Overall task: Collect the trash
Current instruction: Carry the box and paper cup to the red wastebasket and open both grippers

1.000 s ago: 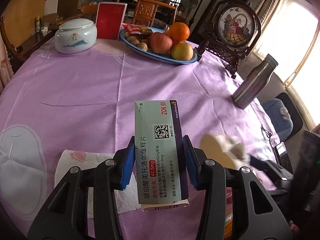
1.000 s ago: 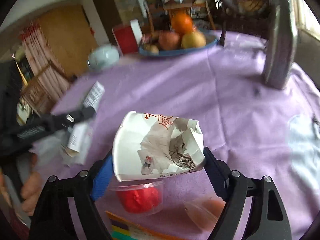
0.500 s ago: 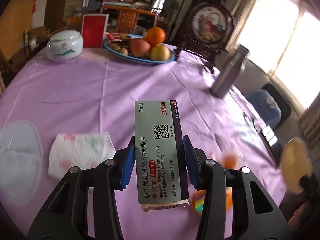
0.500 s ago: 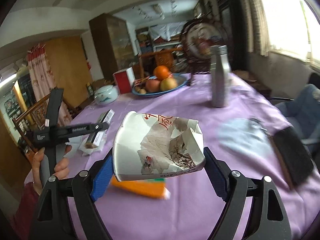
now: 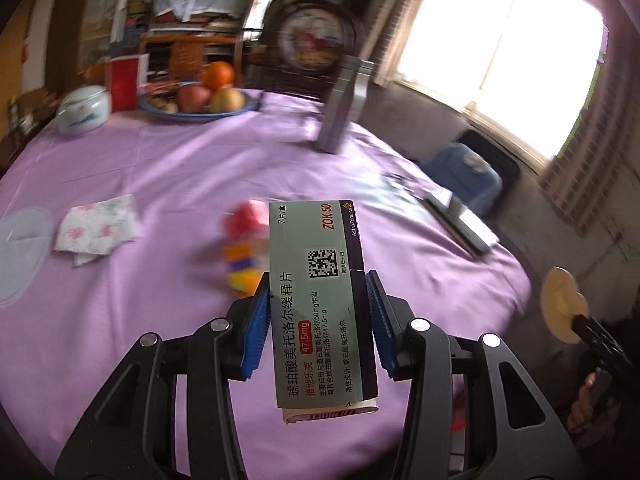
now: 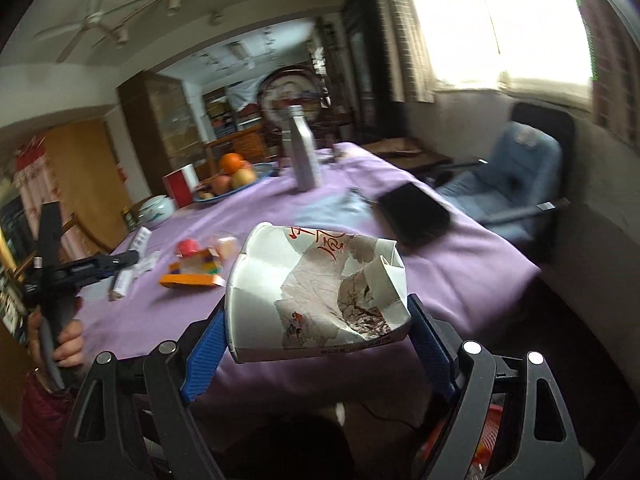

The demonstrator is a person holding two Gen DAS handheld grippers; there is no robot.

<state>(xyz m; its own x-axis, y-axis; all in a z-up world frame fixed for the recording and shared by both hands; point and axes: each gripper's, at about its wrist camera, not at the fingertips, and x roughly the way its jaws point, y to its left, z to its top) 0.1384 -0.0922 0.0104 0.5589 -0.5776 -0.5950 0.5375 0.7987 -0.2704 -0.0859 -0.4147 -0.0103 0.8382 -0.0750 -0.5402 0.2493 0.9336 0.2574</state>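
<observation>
My left gripper (image 5: 318, 320) is shut on a grey-green medicine box (image 5: 316, 280), which stands upright between the blue pads above the purple tablecloth (image 5: 180, 168). My right gripper (image 6: 316, 340) is shut on a crushed white paper cup (image 6: 316, 292) with red lettering, held past the table's near edge. The left wrist view shows that cup's round base (image 5: 560, 310) at the far right, off the table. Left on the cloth are a patterned napkin (image 5: 98, 230), a red-lidded cup (image 6: 188, 247) and an orange wrapper (image 6: 192, 279).
At the back of the table stand a fruit plate (image 5: 200, 112), a white jar (image 5: 82, 110), a red box (image 5: 124, 80) and a steel bottle (image 5: 344, 108). A dark flat device (image 6: 414, 214) lies near the right edge. A blue chair (image 6: 516, 176) stands beyond.
Both grippers have drawn back from the middle of the table with their loads and swung right. The right one has gone from over the cloth to beyond its edge.
</observation>
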